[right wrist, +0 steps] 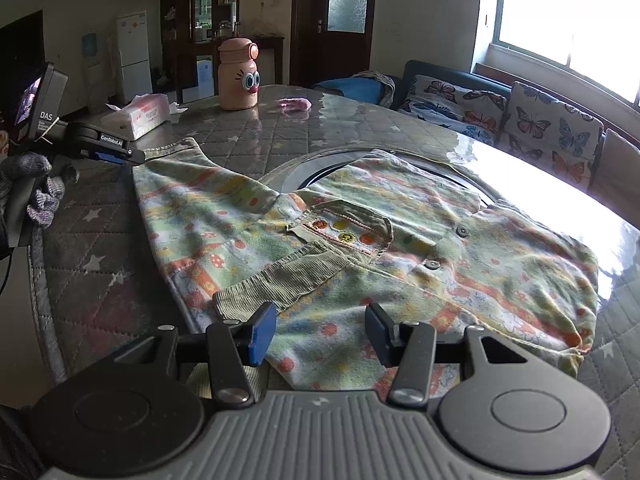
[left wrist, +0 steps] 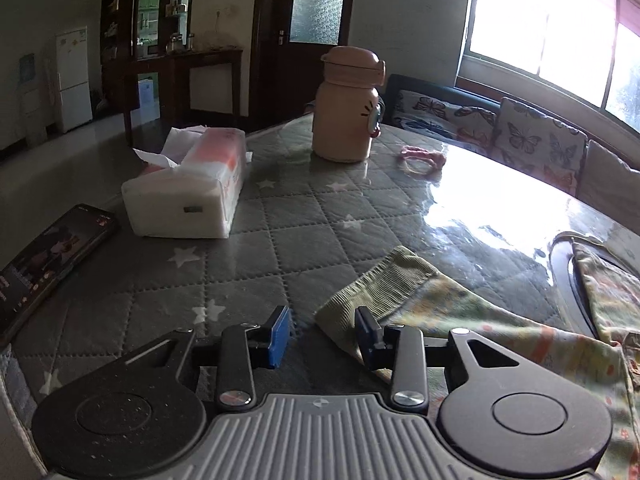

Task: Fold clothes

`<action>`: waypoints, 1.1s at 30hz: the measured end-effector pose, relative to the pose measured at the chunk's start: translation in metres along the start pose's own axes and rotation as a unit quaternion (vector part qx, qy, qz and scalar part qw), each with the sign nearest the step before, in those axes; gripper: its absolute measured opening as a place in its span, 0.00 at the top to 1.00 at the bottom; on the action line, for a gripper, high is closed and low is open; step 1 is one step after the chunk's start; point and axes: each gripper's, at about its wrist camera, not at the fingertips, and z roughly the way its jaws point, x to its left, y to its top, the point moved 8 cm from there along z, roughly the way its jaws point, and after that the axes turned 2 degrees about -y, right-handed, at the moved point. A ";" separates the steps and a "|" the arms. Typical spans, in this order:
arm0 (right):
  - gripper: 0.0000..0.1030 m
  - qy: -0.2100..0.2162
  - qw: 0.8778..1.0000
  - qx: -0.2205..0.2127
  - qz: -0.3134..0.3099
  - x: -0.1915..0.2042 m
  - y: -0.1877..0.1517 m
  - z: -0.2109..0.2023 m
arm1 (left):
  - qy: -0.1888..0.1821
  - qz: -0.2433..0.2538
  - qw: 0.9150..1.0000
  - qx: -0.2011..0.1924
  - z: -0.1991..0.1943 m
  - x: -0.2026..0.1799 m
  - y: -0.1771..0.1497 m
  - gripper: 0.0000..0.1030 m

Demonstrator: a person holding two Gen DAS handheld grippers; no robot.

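A small patterned green shirt [right wrist: 360, 240] with corduroy cuffs lies spread on the quilted table, one sleeve folded across its front. Its other sleeve stretches left; that sleeve's ribbed cuff [left wrist: 384, 280] lies just ahead of my left gripper [left wrist: 324, 332], which is open with its right finger over the cuff's edge. The left gripper also shows in the right wrist view [right wrist: 120, 156] at the sleeve's end. My right gripper [right wrist: 320, 332] is open and empty, low over the shirt's near hem, beside the folded sleeve's cuff [right wrist: 280, 284].
A tissue pack [left wrist: 188, 188], a phone [left wrist: 48, 268], a peach bottle [left wrist: 348, 108] and a pink hair tie [left wrist: 420, 156] lie on the table [left wrist: 240, 280]. A round dark turntable [right wrist: 320, 164] lies under the shirt. A butterfly-cushion sofa [right wrist: 520, 120] runs along the right.
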 end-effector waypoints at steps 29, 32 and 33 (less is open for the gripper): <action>0.51 -0.010 1.000 -0.015 0.014 -0.005 0.000 -0.010 | -0.040 -0.025 0.999 0.009 -0.004 -0.008 0.001 0.92; 0.51 -0.011 0.999 -0.021 0.021 -0.008 0.002 -0.014 | -0.066 -0.028 0.997 -0.004 -0.020 -0.019 0.008 0.93; 0.51 -0.012 0.999 -0.023 0.024 -0.009 0.003 -0.015 | -0.076 -0.025 0.997 -0.010 -0.027 -0.026 0.010 0.93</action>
